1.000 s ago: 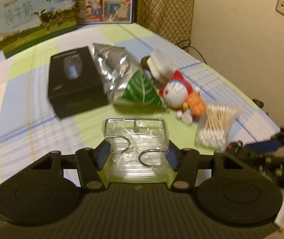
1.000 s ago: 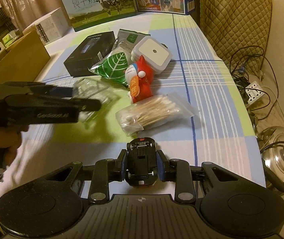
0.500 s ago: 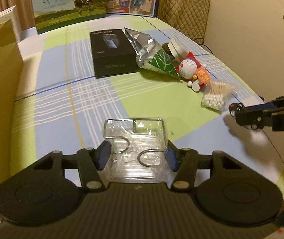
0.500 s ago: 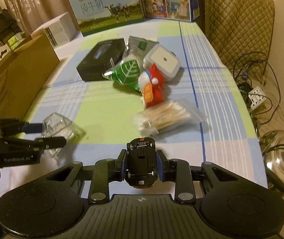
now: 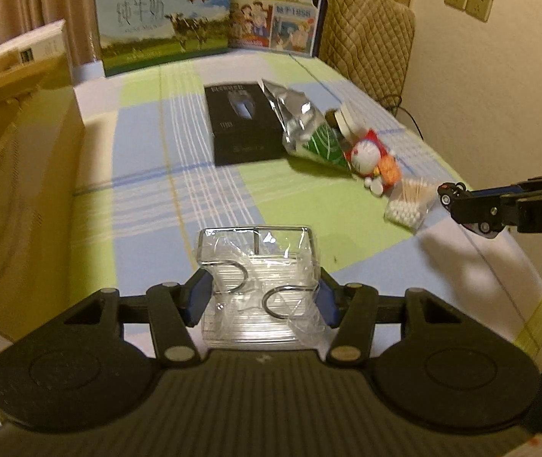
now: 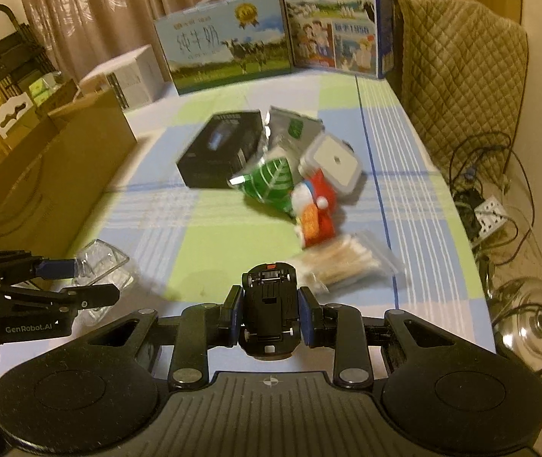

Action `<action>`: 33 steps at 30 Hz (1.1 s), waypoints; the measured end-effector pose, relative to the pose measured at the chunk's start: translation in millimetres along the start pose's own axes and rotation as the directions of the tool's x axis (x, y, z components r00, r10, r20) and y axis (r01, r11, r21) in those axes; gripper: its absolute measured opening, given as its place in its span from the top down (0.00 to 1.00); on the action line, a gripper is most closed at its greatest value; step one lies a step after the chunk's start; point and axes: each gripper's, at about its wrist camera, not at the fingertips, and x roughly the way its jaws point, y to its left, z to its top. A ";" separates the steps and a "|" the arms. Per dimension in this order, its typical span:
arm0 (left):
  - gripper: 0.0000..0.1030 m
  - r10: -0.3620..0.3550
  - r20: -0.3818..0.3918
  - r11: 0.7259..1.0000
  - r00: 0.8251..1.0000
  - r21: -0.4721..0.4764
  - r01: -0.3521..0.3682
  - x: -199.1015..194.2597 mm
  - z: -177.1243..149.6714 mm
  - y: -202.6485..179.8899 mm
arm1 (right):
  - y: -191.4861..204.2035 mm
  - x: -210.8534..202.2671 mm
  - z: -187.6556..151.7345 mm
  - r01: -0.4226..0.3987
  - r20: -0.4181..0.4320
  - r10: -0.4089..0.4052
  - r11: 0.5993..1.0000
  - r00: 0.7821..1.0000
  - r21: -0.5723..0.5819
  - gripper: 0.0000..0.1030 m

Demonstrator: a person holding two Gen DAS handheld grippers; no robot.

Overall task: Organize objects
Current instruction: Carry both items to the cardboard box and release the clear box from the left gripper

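My left gripper is shut on a clear plastic pack of metal hooks, held above the near left part of the table; it also shows in the right wrist view. My right gripper is shut on a small black toy car, held above the near right edge; the car also shows in the left wrist view. On the checked tablecloth lie a black box, a silver and green foil bag, a Doraemon toy, a bag of cotton swabs and a white lidded container.
An open cardboard box stands at the table's left side. Two milk cartons stand at the far end, with a white box beside them. A quilted chair is at the far right. Cables and a steel pot lid lie on the floor at right.
Both grippers have pulled back and up from the pile of objects, each keeping its hold. The left one has swung left, toward the cardboard box.
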 end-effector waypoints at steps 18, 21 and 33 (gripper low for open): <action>0.50 0.069 0.124 0.997 0.990 -0.047 -0.063 -105.0 20.9 29.0 | 86.4 -56.4 30.6 -0.073 0.128 0.086 0.992 0.988 -0.100 0.74; 0.50 0.084 0.139 0.995 0.987 -0.059 -0.076 -119.6 19.6 35.4 | 98.4 -61.8 31.3 -0.084 0.135 0.100 0.989 0.986 -0.118 0.74; 0.50 0.131 0.165 0.989 0.978 -0.094 -0.117 -155.7 6.7 62.5 | 142.5 -63.3 29.2 -0.130 0.122 0.153 0.976 0.981 -0.173 0.74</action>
